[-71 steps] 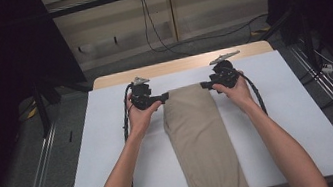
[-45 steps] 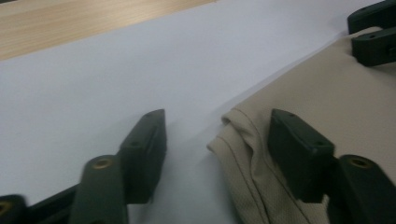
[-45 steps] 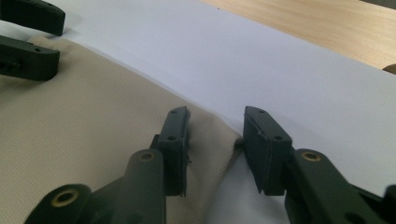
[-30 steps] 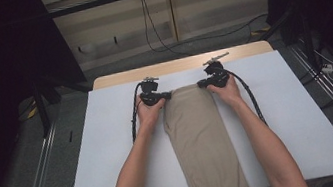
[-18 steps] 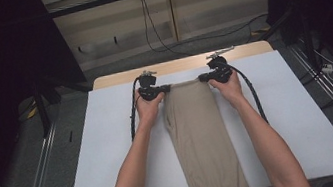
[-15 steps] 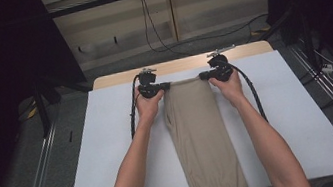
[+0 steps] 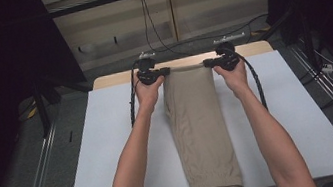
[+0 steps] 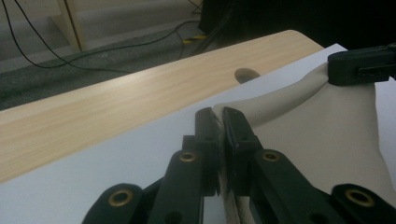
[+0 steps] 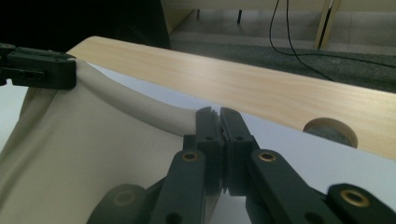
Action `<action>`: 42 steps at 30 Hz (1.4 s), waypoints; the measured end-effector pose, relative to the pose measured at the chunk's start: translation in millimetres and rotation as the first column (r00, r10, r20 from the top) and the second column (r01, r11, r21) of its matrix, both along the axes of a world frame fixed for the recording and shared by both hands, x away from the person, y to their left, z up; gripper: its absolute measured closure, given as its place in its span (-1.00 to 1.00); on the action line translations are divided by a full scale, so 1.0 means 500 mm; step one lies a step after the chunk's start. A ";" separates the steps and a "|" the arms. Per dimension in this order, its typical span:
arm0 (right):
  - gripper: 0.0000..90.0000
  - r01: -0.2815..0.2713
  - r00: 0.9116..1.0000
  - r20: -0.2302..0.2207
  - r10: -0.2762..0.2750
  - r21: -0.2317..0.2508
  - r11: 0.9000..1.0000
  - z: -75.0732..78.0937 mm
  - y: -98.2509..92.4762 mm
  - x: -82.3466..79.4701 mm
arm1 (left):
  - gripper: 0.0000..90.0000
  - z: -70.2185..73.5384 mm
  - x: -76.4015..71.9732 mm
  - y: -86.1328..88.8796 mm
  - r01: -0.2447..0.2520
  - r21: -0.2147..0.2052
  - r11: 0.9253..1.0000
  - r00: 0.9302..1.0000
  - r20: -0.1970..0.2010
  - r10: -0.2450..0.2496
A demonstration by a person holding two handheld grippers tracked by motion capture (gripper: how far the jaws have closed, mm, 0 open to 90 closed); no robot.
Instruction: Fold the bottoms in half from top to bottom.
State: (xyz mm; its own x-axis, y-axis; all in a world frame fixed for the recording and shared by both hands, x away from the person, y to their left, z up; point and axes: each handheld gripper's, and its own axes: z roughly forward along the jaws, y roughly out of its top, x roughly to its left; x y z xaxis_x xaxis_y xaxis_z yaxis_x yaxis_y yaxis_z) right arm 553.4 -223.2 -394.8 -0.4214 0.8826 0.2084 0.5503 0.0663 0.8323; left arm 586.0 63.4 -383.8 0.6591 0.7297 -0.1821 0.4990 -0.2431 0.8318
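Beige folded trousers (image 7: 201, 128) lie lengthwise on the white table cover (image 7: 107, 148). Their far end is lifted off the surface and stretched taut between both grippers. My left gripper (image 7: 165, 71) is shut on the left corner of that end, and the cloth (image 8: 299, 135) runs out from its pinched jaws (image 8: 218, 117). At the right corner my right gripper (image 7: 206, 63) is shut on the cloth (image 9: 93, 140), with the fabric pinched at its tips (image 9: 218, 116). Each gripper view also shows the other gripper's black jaw clamped on the opposite corner.
Beyond the white cover runs a strip of wooden tabletop (image 7: 258, 47) with a round cable hole (image 9: 330, 131). Cables (image 7: 153, 24) lie on the grey floor before wooden panels. Metal rails (image 7: 40, 169) flank the table, with dark stands at both sides.
Both grippers have risen and moved toward the far edge, lifting the trousers' far end off the table and pulling it taut. The jaws stayed closed on the cloth.
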 end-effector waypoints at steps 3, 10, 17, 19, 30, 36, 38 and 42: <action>0.96 0.000 1.000 0.013 0.000 0.008 1.000 0.011 -0.008 0.000 | 0.90 0.010 0.000 0.000 0.006 -0.003 1.000 1.000 0.012 -0.006; 0.96 -0.002 1.000 0.030 0.002 0.009 1.000 0.036 -0.009 0.004 | 0.90 0.031 0.001 0.004 0.006 -0.035 0.999 0.999 0.039 -0.005; 0.96 -0.011 0.998 0.055 0.009 0.033 0.999 0.059 -0.007 0.010 | 0.90 0.055 0.002 0.013 0.002 -0.052 0.999 0.998 0.060 0.001; 0.95 -0.012 0.998 0.060 0.011 0.018 1.000 0.067 -0.003 0.011 | 0.90 0.061 0.003 0.013 -0.001 -0.043 0.999 0.998 0.070 0.004; 0.96 -0.054 0.995 0.083 0.050 0.044 0.998 0.069 -0.007 -0.022 | 0.90 0.054 -0.040 0.036 0.054 -0.093 0.994 0.995 0.092 -0.045; 0.96 -0.097 0.989 0.115 0.091 0.042 0.994 0.077 -0.001 -0.066 | 0.90 0.054 -0.085 0.046 0.056 -0.082 0.995 0.992 0.113 -0.047; 0.96 -0.108 0.987 0.127 0.102 0.042 0.993 0.083 0.000 -0.082 | 0.90 0.057 -0.102 0.050 0.066 -0.092 0.994 0.991 0.126 -0.054; 0.96 -0.126 0.983 0.143 0.119 0.044 0.991 0.087 -0.002 -0.105 | 0.90 0.061 -0.124 0.053 0.085 -0.086 0.993 0.987 0.141 -0.072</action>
State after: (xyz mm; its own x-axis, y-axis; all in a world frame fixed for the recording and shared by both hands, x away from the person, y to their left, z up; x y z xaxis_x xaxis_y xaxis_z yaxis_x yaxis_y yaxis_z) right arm 500.7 -224.0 -351.4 -0.5540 0.8118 0.1848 0.4189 0.0799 0.9045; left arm 524.1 89.7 -353.2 0.7371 0.6590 -0.1493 0.3608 -0.1971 0.9116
